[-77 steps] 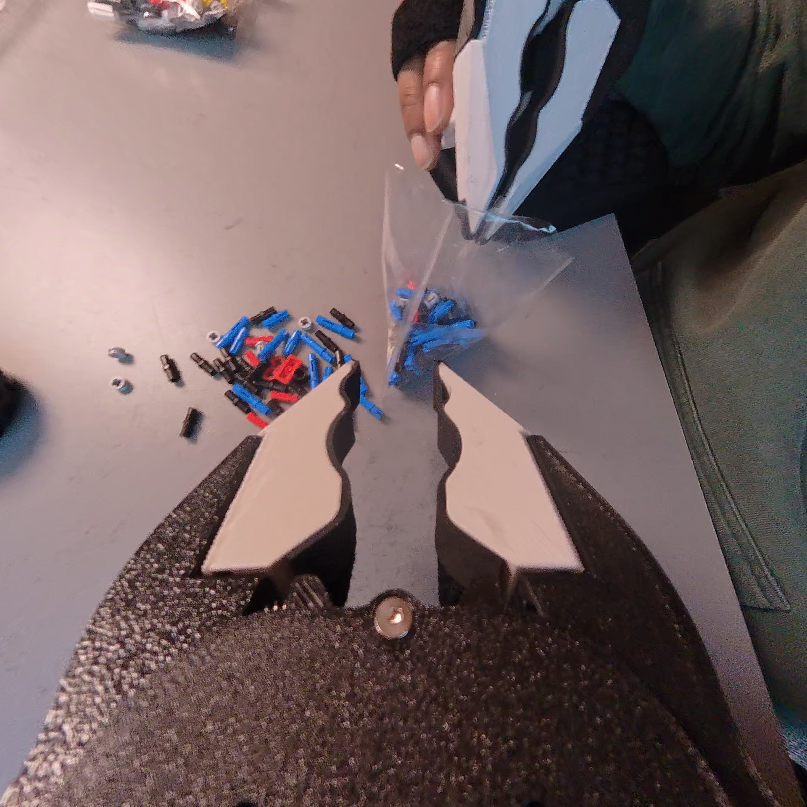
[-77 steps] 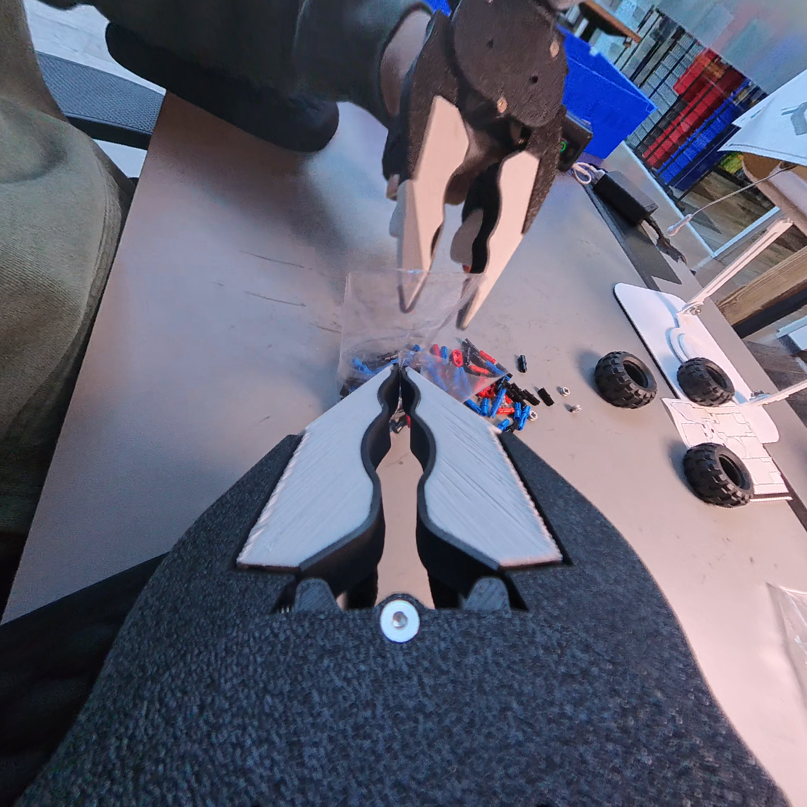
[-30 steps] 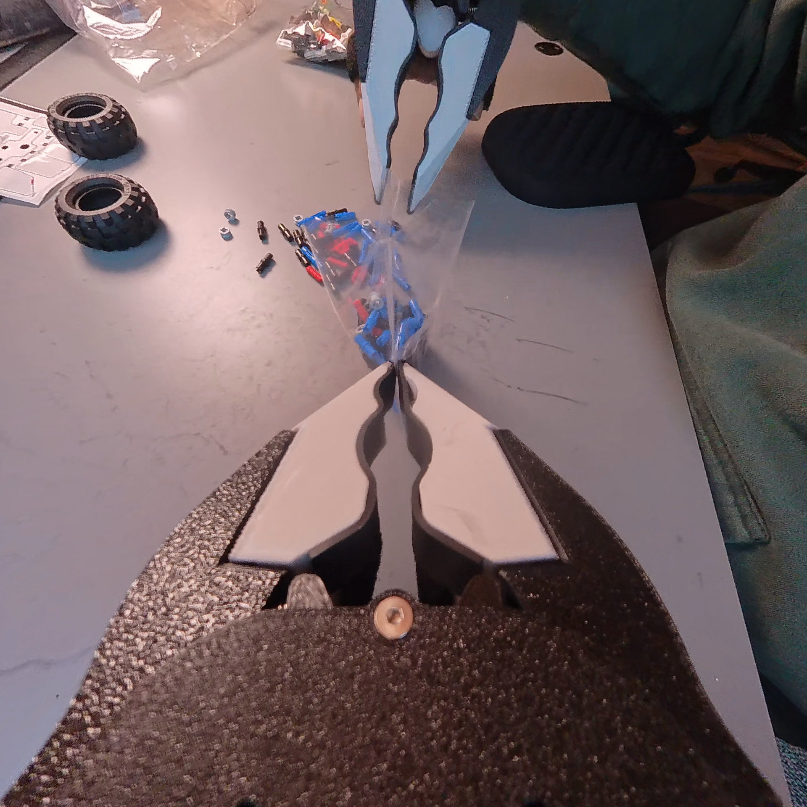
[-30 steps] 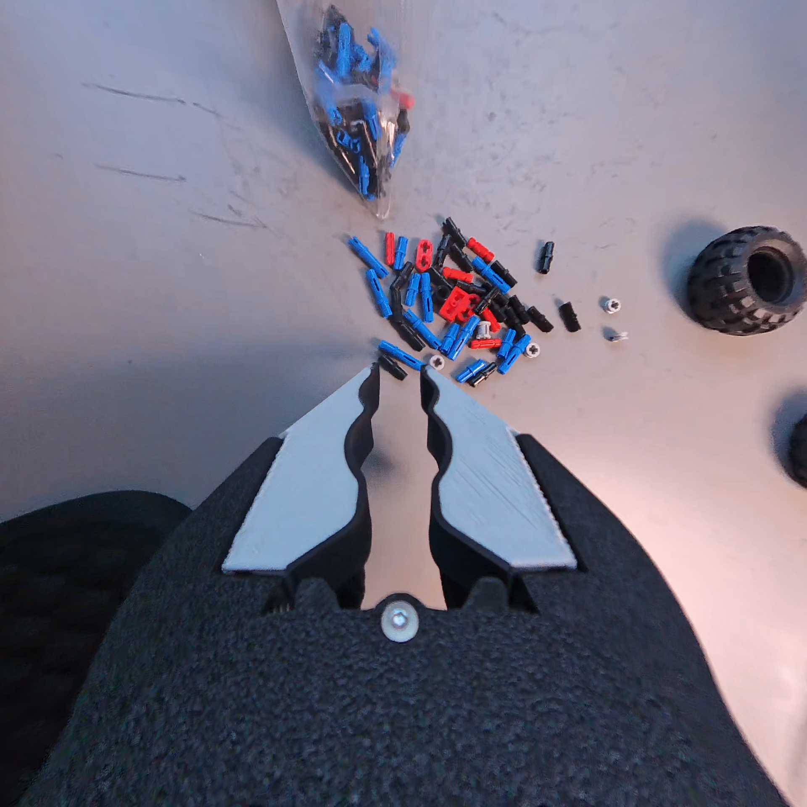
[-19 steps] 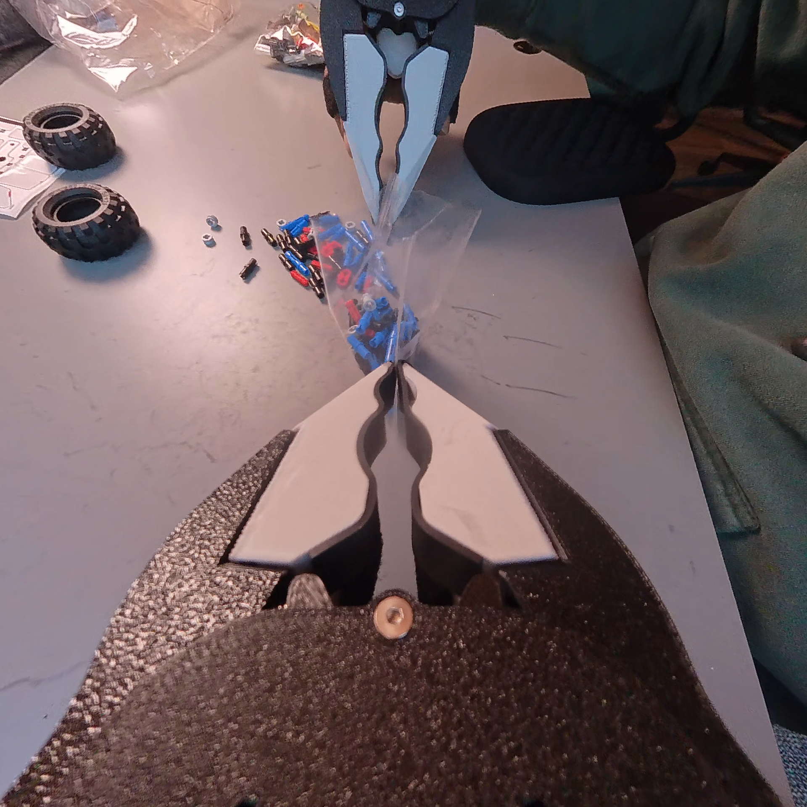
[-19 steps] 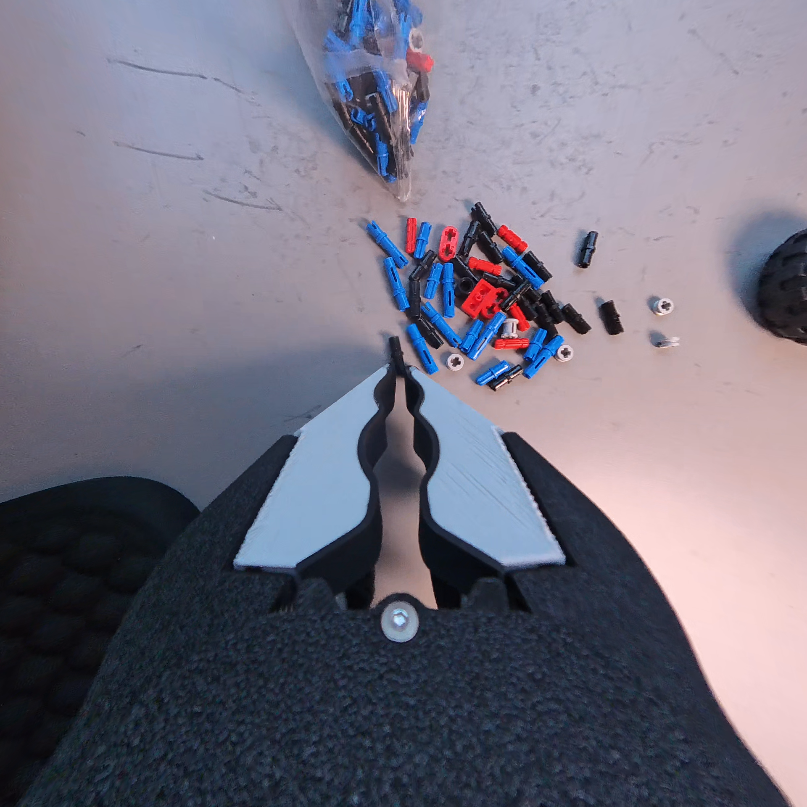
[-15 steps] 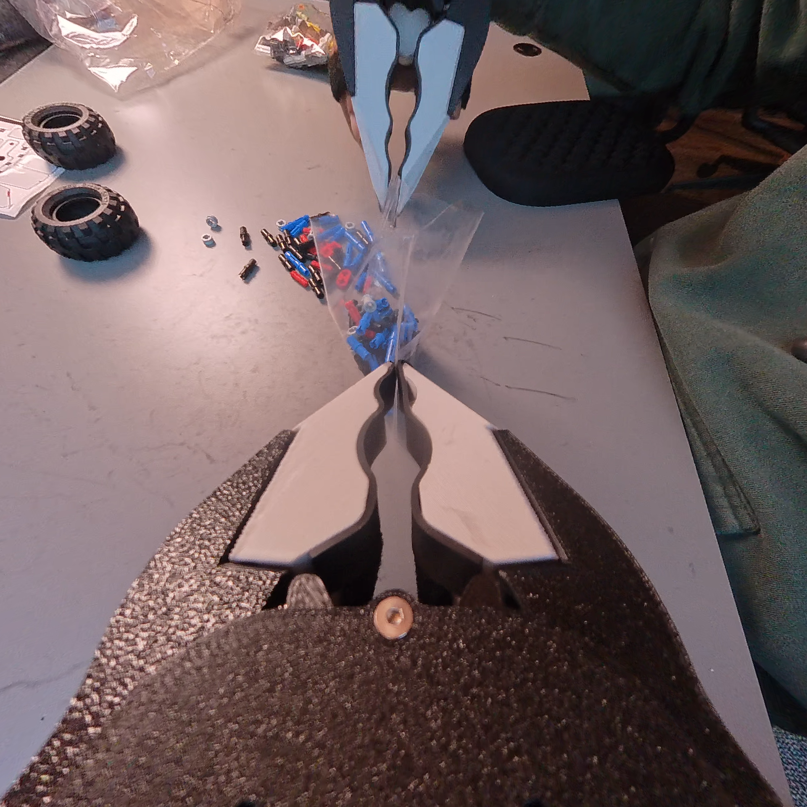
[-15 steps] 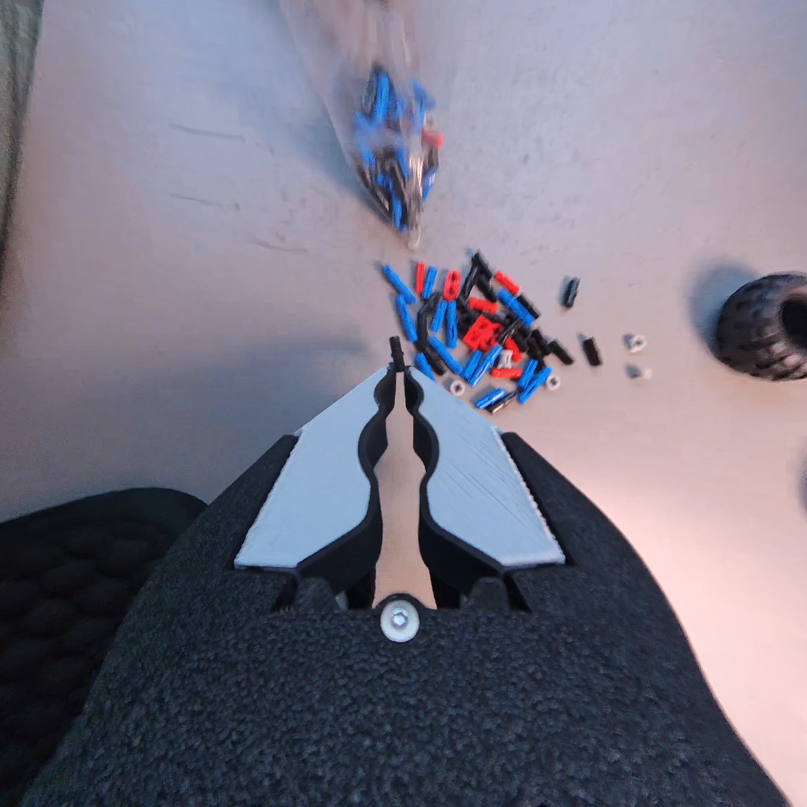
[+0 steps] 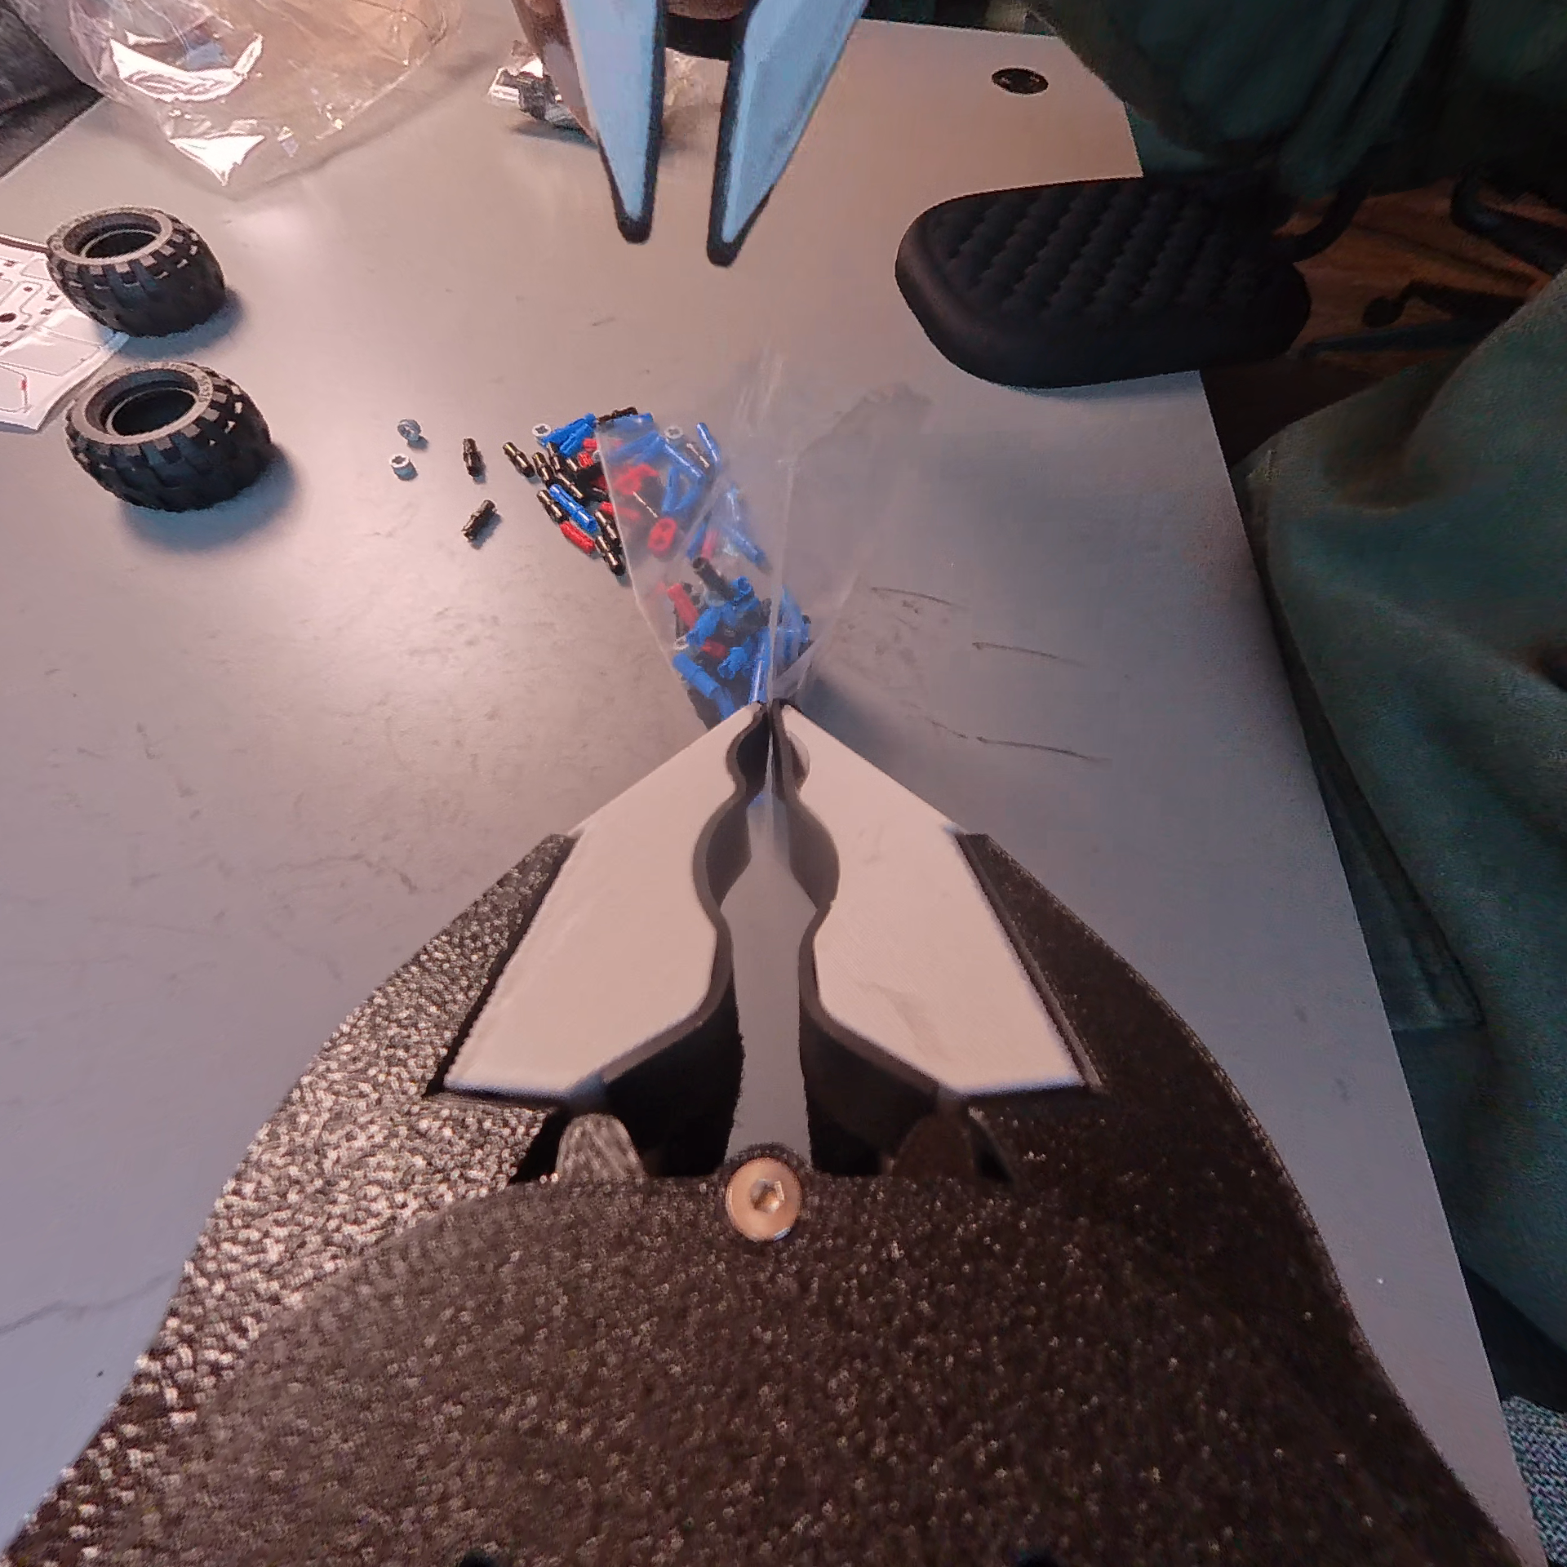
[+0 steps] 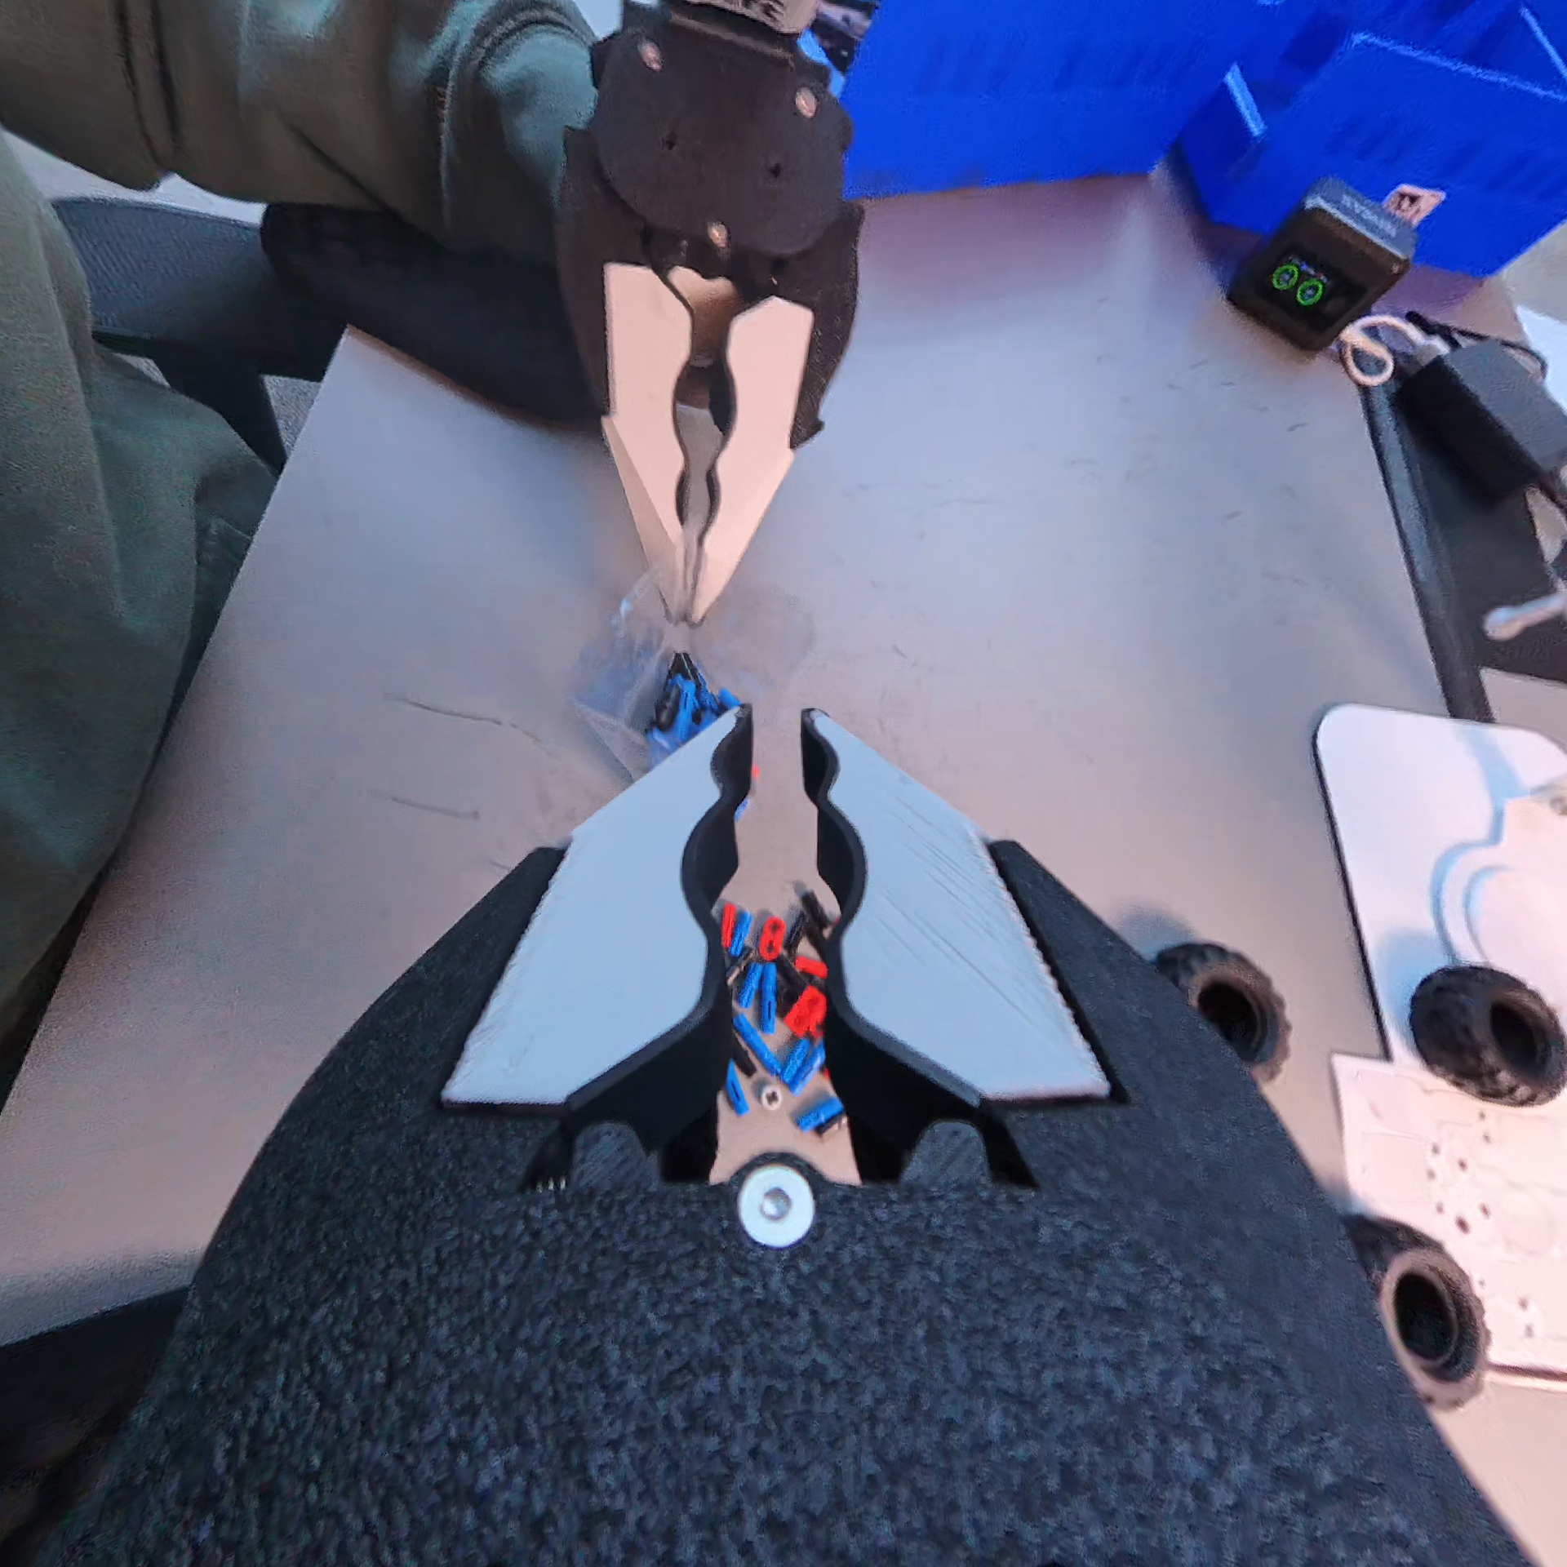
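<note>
We have the left hand-held gripper [image 9: 770,721] clenched on one corner of a clear plastic bag [image 9: 729,585], lifting that end off the desk [image 9: 339,763]. Right hand-held gripper [image 10: 776,721] is released, fingers apart, hovering just past the bag's far end and over a loose pile of pegs [image 9: 572,500]. Bag is see-through, crumpled, with blue, black and red pegs bunched near the pinched corner. Desk is grey and scuffed. Two black tyres [image 9: 170,445] sit left of the pile; blue bins [image 10: 1187,85] stand at the desk's far edge.
</note>
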A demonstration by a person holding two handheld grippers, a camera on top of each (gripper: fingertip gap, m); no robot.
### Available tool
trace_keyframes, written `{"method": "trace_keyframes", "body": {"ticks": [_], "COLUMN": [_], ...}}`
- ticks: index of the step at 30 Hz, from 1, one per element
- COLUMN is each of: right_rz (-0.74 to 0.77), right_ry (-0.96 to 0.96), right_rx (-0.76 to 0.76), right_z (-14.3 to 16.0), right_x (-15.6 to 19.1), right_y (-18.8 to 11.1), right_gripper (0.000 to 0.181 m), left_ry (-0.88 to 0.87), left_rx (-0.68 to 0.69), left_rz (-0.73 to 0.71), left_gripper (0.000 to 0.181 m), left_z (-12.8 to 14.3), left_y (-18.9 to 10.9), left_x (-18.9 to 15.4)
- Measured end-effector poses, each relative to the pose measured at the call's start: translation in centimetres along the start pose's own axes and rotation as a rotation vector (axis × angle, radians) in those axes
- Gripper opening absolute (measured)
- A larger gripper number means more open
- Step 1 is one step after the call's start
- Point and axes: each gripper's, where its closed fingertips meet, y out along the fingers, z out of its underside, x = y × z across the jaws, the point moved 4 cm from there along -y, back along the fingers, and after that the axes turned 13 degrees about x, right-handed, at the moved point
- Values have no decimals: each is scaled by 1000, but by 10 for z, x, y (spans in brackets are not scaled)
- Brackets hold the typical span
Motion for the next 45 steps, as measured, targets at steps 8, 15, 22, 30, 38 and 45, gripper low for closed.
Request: {"method": "trace_keyframes", "body": {"ticks": [8,15,22,30,38,45], "right_rz": [1,-183,-250,-210,-173,-170], "right_ry": [51,24,-20,-50,-45,-20], "right_rx": [289,371,417,430,414,370], "right_z": [89,99,100,99,98,93], "right_x": [-31,-43,-43,-41,-41,-42], "right_y": [37,52,61,61,52,50], "right_gripper": [14,13,13,9,4,3], "left_ry": [-3,-5,-6,-8,-11,-9], "left_rx": [-4,-18,-22,-22,-24,-23], "left_rz": [8,27,41,38,41,37], "left_gripper": [0,0,0,0,0,0], "left_z": [0,1,1,1,1,1], "left_y": [0,0,0,0,1,0], "left_x": [0,-1,-1,-1,-1,-1]}}
